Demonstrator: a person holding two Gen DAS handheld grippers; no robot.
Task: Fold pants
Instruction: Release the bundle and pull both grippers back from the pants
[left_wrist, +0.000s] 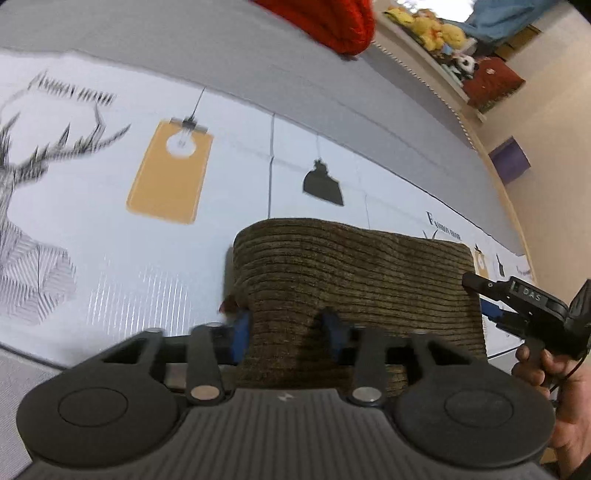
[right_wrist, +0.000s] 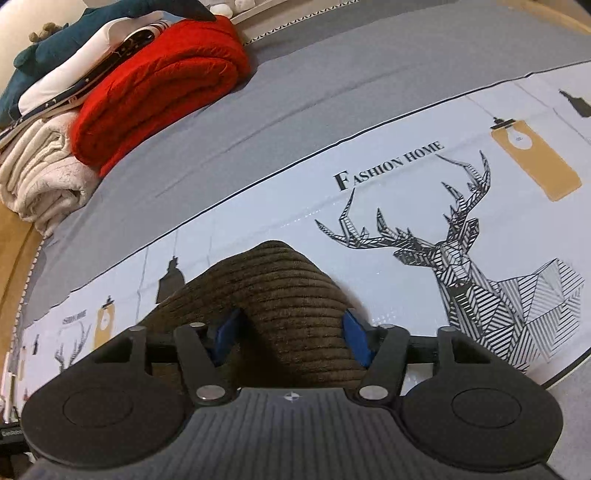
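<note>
Brown corduroy pants (left_wrist: 354, 273) lie folded into a thick block on the white printed sheet (left_wrist: 110, 229). My left gripper (left_wrist: 286, 330) is shut on the near left edge of the pants, blue pads on either side of the fabric. My right gripper (right_wrist: 286, 336) is shut on a raised hump of the same pants (right_wrist: 273, 291). The right gripper also shows in the left wrist view (left_wrist: 517, 299) at the pants' right edge, held by a hand.
A stack of folded laundry with a red blanket (right_wrist: 159, 85) and cream towel (right_wrist: 40, 173) sits at the far side of the grey bed (right_wrist: 332, 74). Shelves with plush toys (left_wrist: 439, 33) and a purple box (left_wrist: 509, 162) stand beyond the bed.
</note>
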